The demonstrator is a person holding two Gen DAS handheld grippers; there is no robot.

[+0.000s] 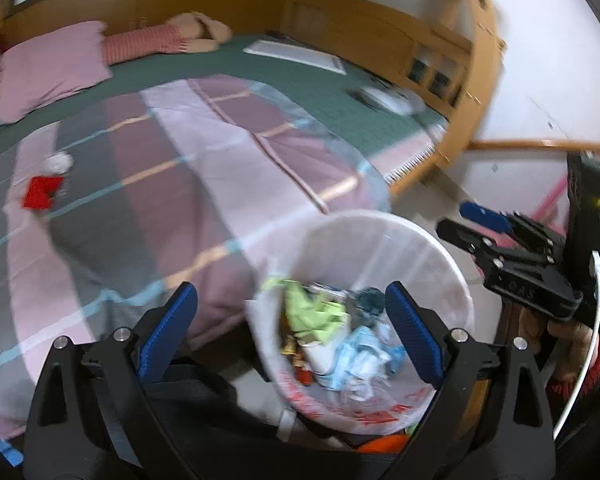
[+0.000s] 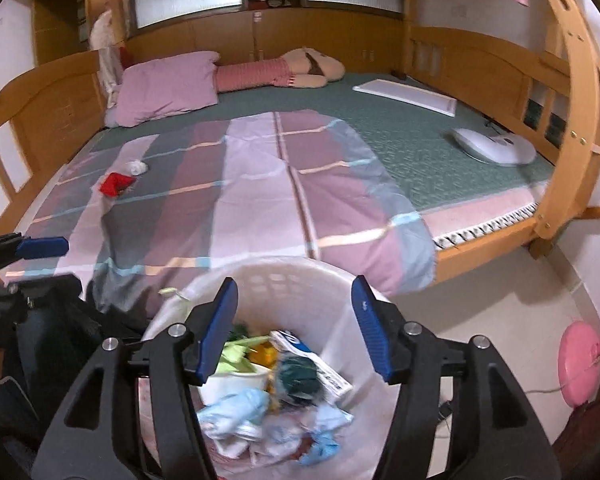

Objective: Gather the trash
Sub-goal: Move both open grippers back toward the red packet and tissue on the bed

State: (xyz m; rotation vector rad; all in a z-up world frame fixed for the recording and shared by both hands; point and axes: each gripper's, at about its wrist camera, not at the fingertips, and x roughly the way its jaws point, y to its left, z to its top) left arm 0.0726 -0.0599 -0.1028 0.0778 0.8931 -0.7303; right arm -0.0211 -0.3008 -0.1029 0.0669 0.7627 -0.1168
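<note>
Bedroom with a big wooden-framed bed [image 2: 480,68], and a striped pink, grey and white quilt [image 2: 260,184] spread over a green sheet. Right at the foot of the bed stands a white bin [image 2: 300,272] lined with a thin plastic bag [image 1: 380,412] that has red printing on it, too blurry and crumpled to read. Inside it's a heap of trash [image 2: 268,392]: pale blue wrappers, green scraps, a dark teal wad, a white cup, and a white-and-blue packet whose lettering I can't make out.

Both grippers hang over the bin. The left gripper [image 1: 292,332] has its fingers spread wide, nothing between them. The right gripper [image 2: 296,328] has its fingers parted less far, also empty.

Two pieces are still out on the quilt, well away from the bin toward the pillow side: a red wrapper [image 2: 115,185] and a crumpled white tissue [image 2: 137,167] just beside it. Quilt around them is flat and open. Bare floor lies to the right of the bin, with a pink fan base [image 2: 580,364] near the wall.
</note>
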